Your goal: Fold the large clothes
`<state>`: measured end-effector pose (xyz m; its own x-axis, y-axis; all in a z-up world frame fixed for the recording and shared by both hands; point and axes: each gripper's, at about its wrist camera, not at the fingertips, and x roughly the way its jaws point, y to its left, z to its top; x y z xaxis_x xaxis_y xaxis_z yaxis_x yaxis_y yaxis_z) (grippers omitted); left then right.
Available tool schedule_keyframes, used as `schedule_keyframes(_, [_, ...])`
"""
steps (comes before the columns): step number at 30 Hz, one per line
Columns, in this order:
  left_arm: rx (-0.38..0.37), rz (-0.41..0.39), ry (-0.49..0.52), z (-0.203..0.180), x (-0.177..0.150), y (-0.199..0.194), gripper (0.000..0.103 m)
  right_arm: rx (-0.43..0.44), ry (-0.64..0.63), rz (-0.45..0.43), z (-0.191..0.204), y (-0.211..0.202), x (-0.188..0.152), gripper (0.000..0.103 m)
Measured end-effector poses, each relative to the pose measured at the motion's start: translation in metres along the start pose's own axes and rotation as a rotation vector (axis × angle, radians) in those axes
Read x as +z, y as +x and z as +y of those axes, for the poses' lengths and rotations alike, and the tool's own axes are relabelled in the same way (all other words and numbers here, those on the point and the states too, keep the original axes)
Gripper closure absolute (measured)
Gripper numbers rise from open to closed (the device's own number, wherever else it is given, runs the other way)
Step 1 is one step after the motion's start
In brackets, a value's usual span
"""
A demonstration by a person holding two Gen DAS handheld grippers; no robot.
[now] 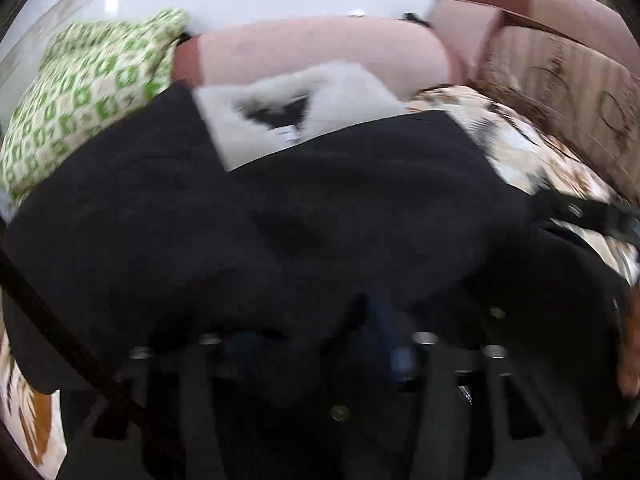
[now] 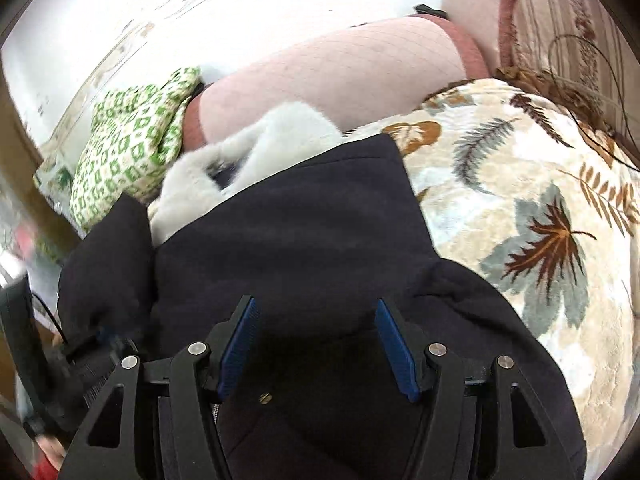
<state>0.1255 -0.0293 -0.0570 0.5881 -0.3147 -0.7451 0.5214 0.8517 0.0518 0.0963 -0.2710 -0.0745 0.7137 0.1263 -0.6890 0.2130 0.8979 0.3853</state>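
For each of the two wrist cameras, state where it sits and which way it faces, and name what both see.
Left wrist: on the left gripper, looking forward over the black garment; its own fingers are blurred and dark, jaw state unclear.
Right wrist: on the right gripper, facing forward and down at the same garment; blue pads stand apart with nothing between them.
Shared: black garment, white fluffy item, green patterned pillow, leaf-print cover, pink sofa.

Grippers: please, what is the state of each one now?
Left gripper: draped in the dark garment; cannot be told.
Right gripper: jaws open above the garment, holding nothing.
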Motion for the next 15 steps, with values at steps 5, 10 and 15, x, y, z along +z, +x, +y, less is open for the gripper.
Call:
schedule_keyframes(5, [-0.052,-0.027,-0.049,-0.003,-0.007,-0.055,0.035,0.020,-0.051,-0.010,0.011,-0.004,0.003,0.037])
schedule_keyframes(10, [0.151,-0.132,-0.199,0.016,-0.028,-0.123,0.028,0.076,-0.147,-0.016,0.035,-0.012,-0.007,0.033])
schedule_keyframes(15, [0.501,-0.145,-0.439,0.084,-0.054,-0.138,0.027,0.098,-0.345,-0.019,0.091,-0.009,-0.028,0.030])
